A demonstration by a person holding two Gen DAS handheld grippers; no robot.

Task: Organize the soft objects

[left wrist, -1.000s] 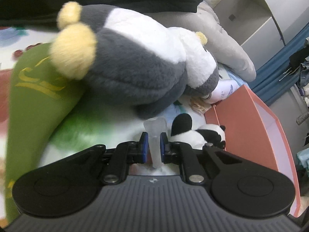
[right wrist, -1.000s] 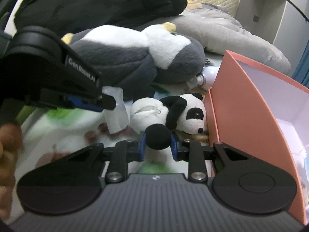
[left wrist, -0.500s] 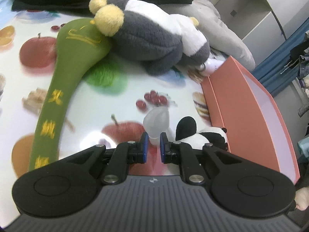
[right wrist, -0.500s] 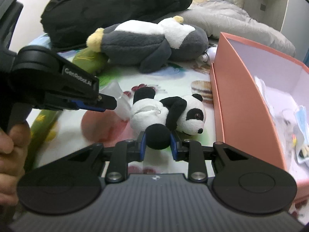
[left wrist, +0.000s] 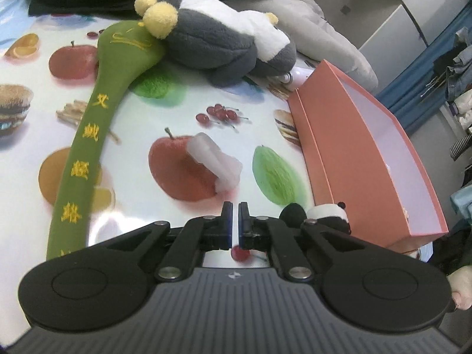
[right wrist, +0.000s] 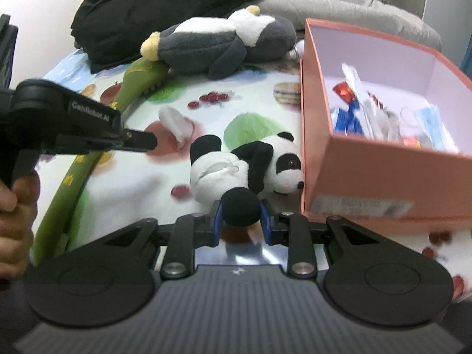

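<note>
**Panda held by the right tongs; left tongs closed and empty**

Left wrist view: your left tongs (left wrist: 235, 221) are closed with only a sliver of a gap, and nothing sits between them. Just ahead of the tips, a crumpled translucent plastic wrapper (left wrist: 214, 163) lies apart from them on the fruit-print tabletop (left wrist: 191, 112), over a printed red apple. A long green plush stick (left wrist: 88, 147) with yellow embroidered characters stretches along the left side, its broad head tucked under the grey-and-white plush toy (left wrist: 218, 41), which lies on its side at the far end. The salmon-pink box (left wrist: 348, 147) stands to the right. The small panda plush (left wrist: 327, 214) peeks out beside your right finger, close to the box's near corner.

Right wrist view: your right tongs (right wrist: 240, 218) are narrow but easing open, with the panda plush's (right wrist: 250, 165) black paw between the pads and touching both. The panda lies on its side, its head touching or nearly touching the pink box's (right wrist: 368, 174) outer wall; I cannot tell which. The box holds a jumble of packets. Your left tongs (right wrist: 147, 141) hang at the left, gripped by your hand (right wrist: 14, 212), with the wrapper (right wrist: 177, 122) just beyond the tips. The grey-and-white plush (right wrist: 221, 44) and a black garment (right wrist: 165, 6) lie further back.
</note>
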